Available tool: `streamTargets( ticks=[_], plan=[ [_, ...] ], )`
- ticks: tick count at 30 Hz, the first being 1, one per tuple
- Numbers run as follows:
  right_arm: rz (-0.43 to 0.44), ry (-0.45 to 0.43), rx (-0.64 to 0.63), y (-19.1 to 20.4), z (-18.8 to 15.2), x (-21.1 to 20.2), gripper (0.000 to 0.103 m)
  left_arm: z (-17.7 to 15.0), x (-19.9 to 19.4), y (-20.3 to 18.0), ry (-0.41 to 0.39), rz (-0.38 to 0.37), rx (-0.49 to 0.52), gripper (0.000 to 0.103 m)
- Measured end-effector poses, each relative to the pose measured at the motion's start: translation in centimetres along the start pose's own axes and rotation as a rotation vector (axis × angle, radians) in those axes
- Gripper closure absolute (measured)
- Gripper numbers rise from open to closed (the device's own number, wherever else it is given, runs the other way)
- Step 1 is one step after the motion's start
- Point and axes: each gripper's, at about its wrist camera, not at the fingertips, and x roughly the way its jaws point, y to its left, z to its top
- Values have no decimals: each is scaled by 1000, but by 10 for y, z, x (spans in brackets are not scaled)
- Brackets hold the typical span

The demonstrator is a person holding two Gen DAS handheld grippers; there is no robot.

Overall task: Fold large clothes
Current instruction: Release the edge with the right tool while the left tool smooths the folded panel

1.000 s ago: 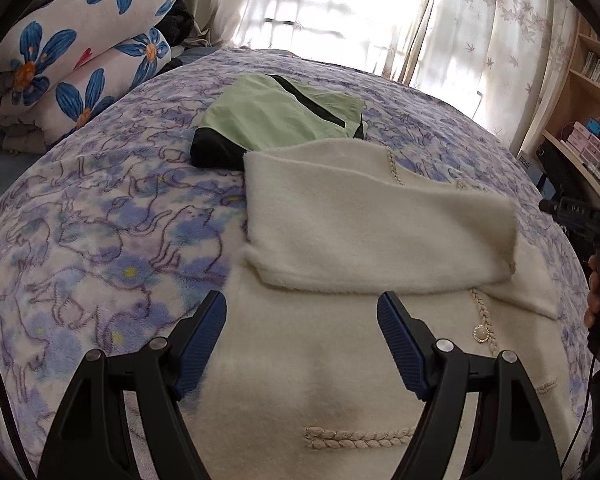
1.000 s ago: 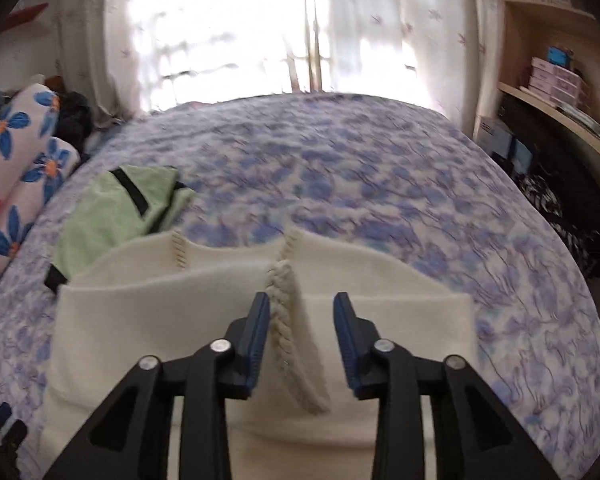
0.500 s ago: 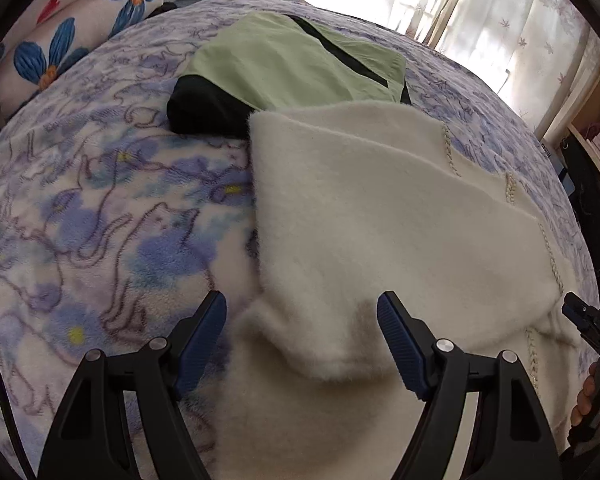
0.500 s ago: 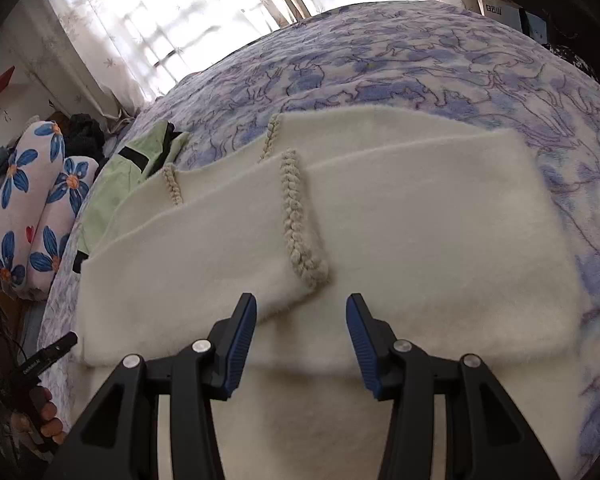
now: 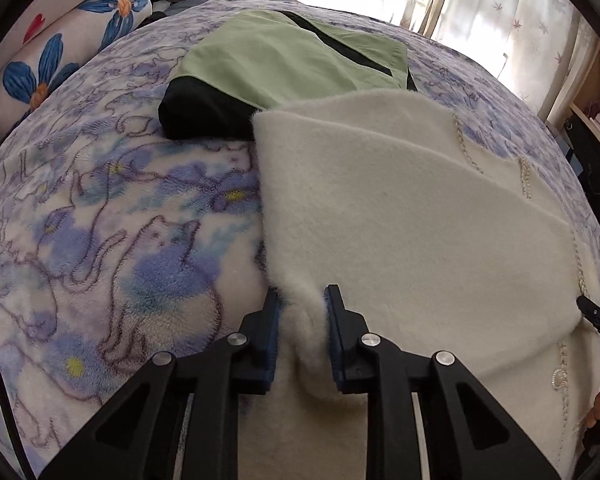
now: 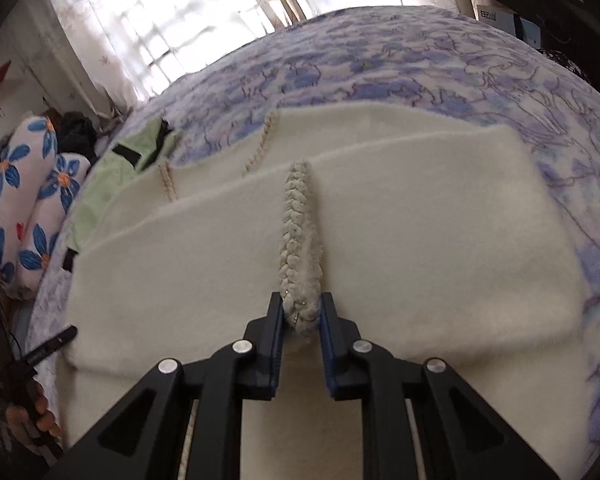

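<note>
Fingers of the left gripper (image 5: 300, 300) and right gripper (image 6: 302, 308) are clamped on the cardigan's (image 5: 400, 216) near fold edge, its length running crosswise on the bed (image 5: 100, 220).

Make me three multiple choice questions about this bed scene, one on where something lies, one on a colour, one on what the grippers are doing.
1. Where does the folded light green garment lie relative to the fluffy cream knit cardigan?
A. beyond its far edge
B. under the pillows
C. on the shelf

2. What colour are the gripper finger pads?
A. red
B. blue
C. white

3. What are the left gripper and right gripper doing?
A. both open
B. one open
C. both pinching cardigan fabric

Answers: 1 A, it lies past the cardigan's far corner. 2 B, blue strips show. 3 C, fabric is bunched between both pairs of fingers.
</note>
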Motion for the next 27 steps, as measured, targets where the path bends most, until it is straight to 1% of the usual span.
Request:
streamTargets(
  ticks=[1, 4, 6, 7, 9, 11, 13, 15, 16, 18, 19, 21, 23, 25, 26, 27],
  plan=[
    [-3, -10, -6, 1, -1, -1, 85, -1, -1, -1, -15, 6, 7, 81],
    [18, -43, 14, 2, 10, -14, 83, -2, -10, -4, -35, 45, 38, 79],
    [-28, -76, -1, 6, 16, -25, 83, -2, -23, -11, -46, 88, 62, 79],
    [-54, -89, -13, 10, 18, -28, 82, -1, -31, -13, -56, 93, 62, 79],
    [-58, -104, -26, 18, 19, -33, 77, 2, -49, -20, -63, 66, 63, 79],
    [-31, -121, -62, 36, 18, -36, 77, 4, -70, -32, -103, 33, 75, 79],
    [27, -123, -124, 63, 15, -34, 77, 4, -85, -50, -151, -11, 100, 78],
    [84, -110, -179, 93, 11, -26, 77, 6, -86, -68, -169, -54, 114, 76],
    [111, -95, -201, 107, 8, -19, 77, 7, -81, -77, -165, -72, 118, 76],
    [175, -53, -241, 132, 3, -1, 77, 12, -63, -88, -151, -74, 105, 76],
    [192, -35, -260, 142, 0, 9, 77, 15, -52, -92, -140, -77, 89, 76],
    [185, -4, -292, 156, -1, 30, 77, 25, -28, -96, -112, -92, 49, 77],
    [168, 20, -282, 156, 7, 52, 77, 34, -6, -99, -95, -92, 23, 77],
    [191, 21, -239, 143, 22, 63, 81, 42, 21, -100, -51, -45, 16, 77],
    [188, 17, -215, 134, 30, 63, 88, 45, 31, -98, -43, -10, 14, 77],
    [158, 6, -200, 125, 40, 63, 91, 49, 38, -95, -46, 14, 17, 78]
  ],
)
